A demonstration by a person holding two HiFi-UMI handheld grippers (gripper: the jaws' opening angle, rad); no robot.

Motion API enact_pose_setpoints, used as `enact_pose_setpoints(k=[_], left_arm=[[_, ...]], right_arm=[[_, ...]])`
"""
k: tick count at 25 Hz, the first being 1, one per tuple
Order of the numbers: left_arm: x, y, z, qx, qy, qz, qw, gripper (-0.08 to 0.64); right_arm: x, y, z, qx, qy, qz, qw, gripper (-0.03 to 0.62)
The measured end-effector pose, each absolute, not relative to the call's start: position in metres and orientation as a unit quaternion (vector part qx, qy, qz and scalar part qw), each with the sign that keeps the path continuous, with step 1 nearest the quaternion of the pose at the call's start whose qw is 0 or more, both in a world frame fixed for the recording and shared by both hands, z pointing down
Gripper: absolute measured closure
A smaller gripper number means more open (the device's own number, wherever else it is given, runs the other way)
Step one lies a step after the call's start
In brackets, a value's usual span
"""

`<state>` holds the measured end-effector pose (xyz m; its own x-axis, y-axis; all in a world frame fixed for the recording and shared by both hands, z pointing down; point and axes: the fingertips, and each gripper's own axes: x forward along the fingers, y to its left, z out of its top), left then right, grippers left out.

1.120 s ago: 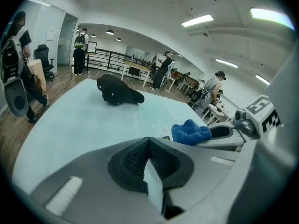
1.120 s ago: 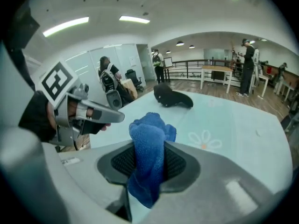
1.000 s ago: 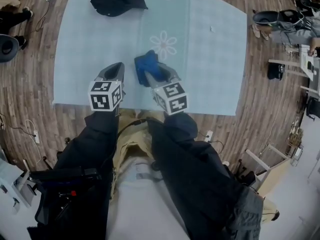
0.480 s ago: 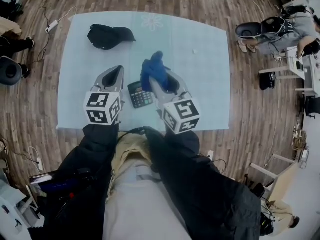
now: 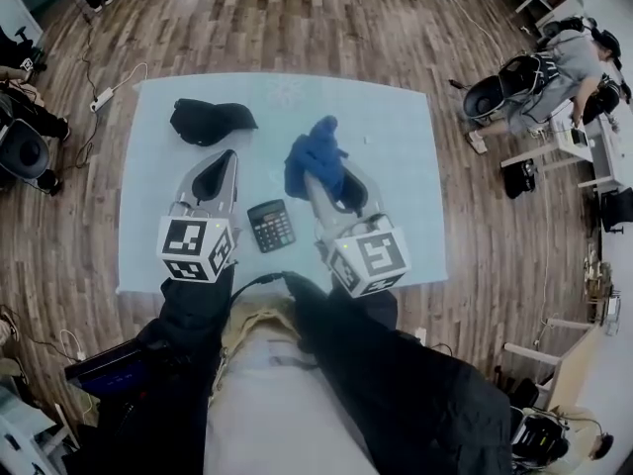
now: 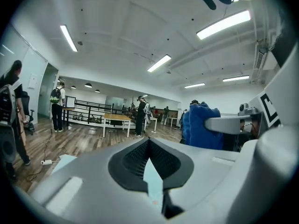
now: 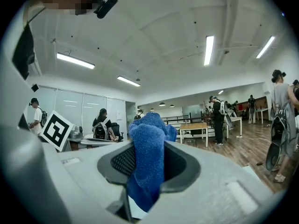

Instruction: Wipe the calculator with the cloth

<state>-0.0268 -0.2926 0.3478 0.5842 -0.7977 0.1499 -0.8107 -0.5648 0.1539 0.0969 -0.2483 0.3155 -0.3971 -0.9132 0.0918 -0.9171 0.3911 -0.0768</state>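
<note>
A small dark calculator (image 5: 271,226) lies flat on the pale blue mat (image 5: 396,146), between my two grippers. My right gripper (image 5: 331,171) is raised above the mat to the calculator's right, shut on a blue cloth (image 5: 315,156) that bunches up past its tips. In the right gripper view the blue cloth (image 7: 147,160) fills the gap between the jaws. My left gripper (image 5: 224,163) is held up left of the calculator, its jaws closed together with nothing in them. In the left gripper view the left gripper (image 6: 148,146) points level across the room and the cloth (image 6: 201,127) shows at the right.
A black cap (image 5: 208,120) lies on the mat's far left part. The mat is spread on a wooden floor (image 5: 297,18). People stand around tables (image 6: 117,120) in the background. A seated person (image 5: 554,62) and bags lie off the mat at the right.
Both grippers have risen away from the mat and pitched up to level. The right gripper lifted the cloth off the calculator, which now lies uncovered between them.
</note>
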Motion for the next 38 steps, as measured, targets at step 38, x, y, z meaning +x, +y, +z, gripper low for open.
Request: enact_pose_setpoints(k=[38], left_arm=[[-0.034,-0.291,0.314,0.885,-0.463,0.031,0.038,0.561]], right_arm=[[0.102,-0.257,0.291,0.565,-0.824,0.045,-0.014,0.462]])
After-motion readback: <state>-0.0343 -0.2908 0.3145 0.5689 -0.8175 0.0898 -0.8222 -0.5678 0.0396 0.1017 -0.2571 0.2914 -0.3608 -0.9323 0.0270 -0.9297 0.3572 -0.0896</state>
